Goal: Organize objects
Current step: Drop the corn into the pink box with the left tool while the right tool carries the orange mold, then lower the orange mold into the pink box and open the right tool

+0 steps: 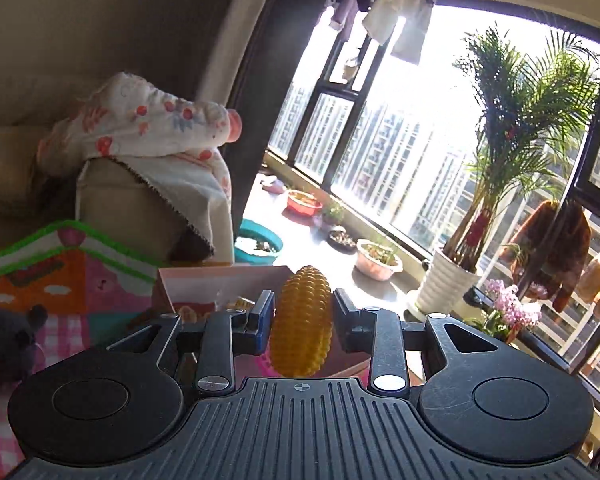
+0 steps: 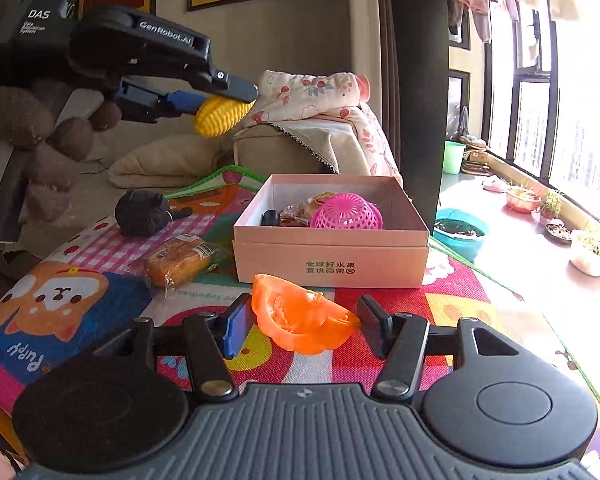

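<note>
My left gripper (image 1: 303, 304) is shut on a yellow toy corn cob (image 1: 302, 320), which stands upright between the pads. Seen from the right wrist, that left gripper (image 2: 230, 106) hangs in the air up to the left, above and left of the box, with the corn (image 2: 222, 118) in it. An orange plastic fruit half (image 2: 300, 318) sits between the fingers of my right gripper (image 2: 305, 320), which is shut on it just in front of the box. The open pink cardboard box (image 2: 328, 264) stands on the play mat. It holds a pink basket (image 2: 346, 212) and a wrapped snack (image 2: 300, 210).
A wrapped bread (image 2: 180, 264) and a dark plush toy (image 2: 144, 212) lie on the colourful play mat (image 2: 452, 304) left of the box. Behind stands a beige sofa (image 2: 276, 152) with a floral blanket (image 2: 320, 96). At the right are a teal basin (image 2: 460, 236) and plant pots (image 2: 592, 248) on the window ledge.
</note>
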The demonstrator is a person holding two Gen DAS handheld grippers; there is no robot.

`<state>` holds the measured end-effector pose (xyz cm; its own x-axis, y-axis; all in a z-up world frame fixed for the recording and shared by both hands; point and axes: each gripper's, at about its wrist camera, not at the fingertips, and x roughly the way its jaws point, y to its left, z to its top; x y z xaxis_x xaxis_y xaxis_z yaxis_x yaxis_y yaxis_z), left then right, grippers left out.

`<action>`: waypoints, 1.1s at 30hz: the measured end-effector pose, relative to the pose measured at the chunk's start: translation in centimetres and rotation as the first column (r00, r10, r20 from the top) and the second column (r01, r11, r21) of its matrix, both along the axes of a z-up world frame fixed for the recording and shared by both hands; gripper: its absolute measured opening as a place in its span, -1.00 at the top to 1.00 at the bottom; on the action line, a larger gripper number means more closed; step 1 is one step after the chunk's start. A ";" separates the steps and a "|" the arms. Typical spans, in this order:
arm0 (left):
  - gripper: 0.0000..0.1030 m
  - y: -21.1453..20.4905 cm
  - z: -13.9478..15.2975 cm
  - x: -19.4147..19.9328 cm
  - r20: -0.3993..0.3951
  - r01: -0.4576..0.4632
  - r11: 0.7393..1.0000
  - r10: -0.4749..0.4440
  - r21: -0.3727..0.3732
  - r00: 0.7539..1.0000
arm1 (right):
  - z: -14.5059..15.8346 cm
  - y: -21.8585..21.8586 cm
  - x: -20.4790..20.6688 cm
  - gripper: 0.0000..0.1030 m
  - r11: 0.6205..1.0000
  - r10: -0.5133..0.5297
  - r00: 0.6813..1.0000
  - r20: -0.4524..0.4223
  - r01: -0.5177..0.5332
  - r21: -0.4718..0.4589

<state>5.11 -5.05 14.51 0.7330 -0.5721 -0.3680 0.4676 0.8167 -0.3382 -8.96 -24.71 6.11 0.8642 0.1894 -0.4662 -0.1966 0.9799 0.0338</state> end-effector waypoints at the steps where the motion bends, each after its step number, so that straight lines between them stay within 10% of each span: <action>1: 0.31 -0.5 -0.1 0.7 0.005 -0.004 1.000 0.004 0.008 1.000 | -0.3 0.0 0.1 -0.11 1.000 -0.008 1.000 -0.009 0.008 0.003; 11: 0.30 -0.3 -4.8 4.6 -0.075 -0.027 0.999 0.025 -0.024 0.997 | -2.3 -0.9 0.4 -0.11 0.999 -0.032 0.997 -0.064 0.033 0.017; 20: 0.30 3.6 -7.7 -1.7 -0.138 0.023 0.997 -0.012 0.080 0.990 | -1.4 -1.1 1.8 -0.11 0.999 -0.032 0.998 -0.050 0.032 0.007; 33: 0.30 6.0 -10.2 -8.3 -0.116 0.045 0.985 -0.026 0.166 0.993 | 7.1 2.5 13.0 -0.11 0.998 -0.018 0.996 0.084 0.014 0.056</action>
